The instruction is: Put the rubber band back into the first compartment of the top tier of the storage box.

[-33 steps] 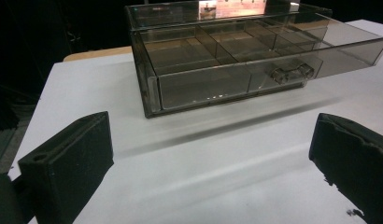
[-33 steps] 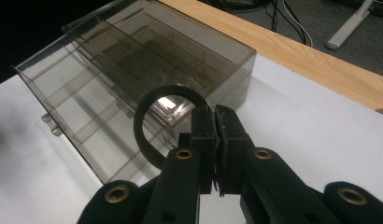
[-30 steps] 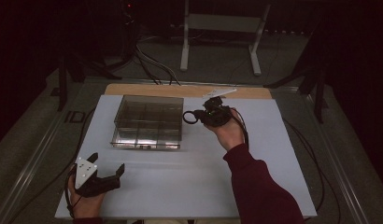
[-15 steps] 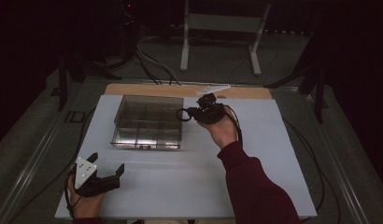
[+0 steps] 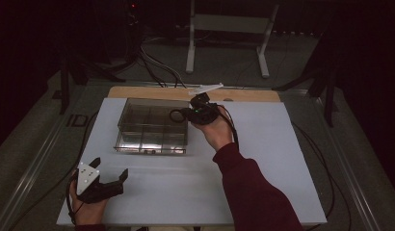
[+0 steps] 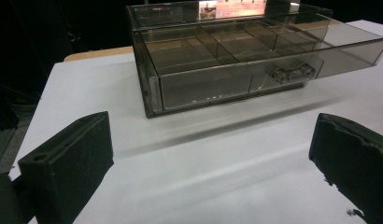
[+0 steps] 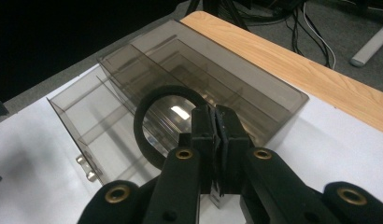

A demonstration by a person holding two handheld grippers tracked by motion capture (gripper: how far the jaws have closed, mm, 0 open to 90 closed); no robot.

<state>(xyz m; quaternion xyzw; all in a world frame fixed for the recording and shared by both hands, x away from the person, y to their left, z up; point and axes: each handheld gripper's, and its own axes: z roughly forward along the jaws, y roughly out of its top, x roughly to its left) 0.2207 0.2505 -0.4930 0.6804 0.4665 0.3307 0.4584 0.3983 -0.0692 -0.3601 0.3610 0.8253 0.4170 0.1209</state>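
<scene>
A smoky clear plastic box with a divided drawer pulled out toward me sits on the white table top. My right gripper hovers at the box's right far corner, shut on a black ring that hangs out over the box. In the right gripper view the jaws pinch the ring at its rim, above the drawer's compartments. My left gripper rests near the front left corner, open and holding nothing. Its view looks at the drawer's handle.
A wooden board runs along the table's far edge, with a thin white strip lying on it. Cables and a white stand's legs are on the floor beyond. The compartments I can see hold nothing.
My right gripper has carried the black ring to the left, from beside the box to over its right far corner. The left gripper has stayed put.
</scene>
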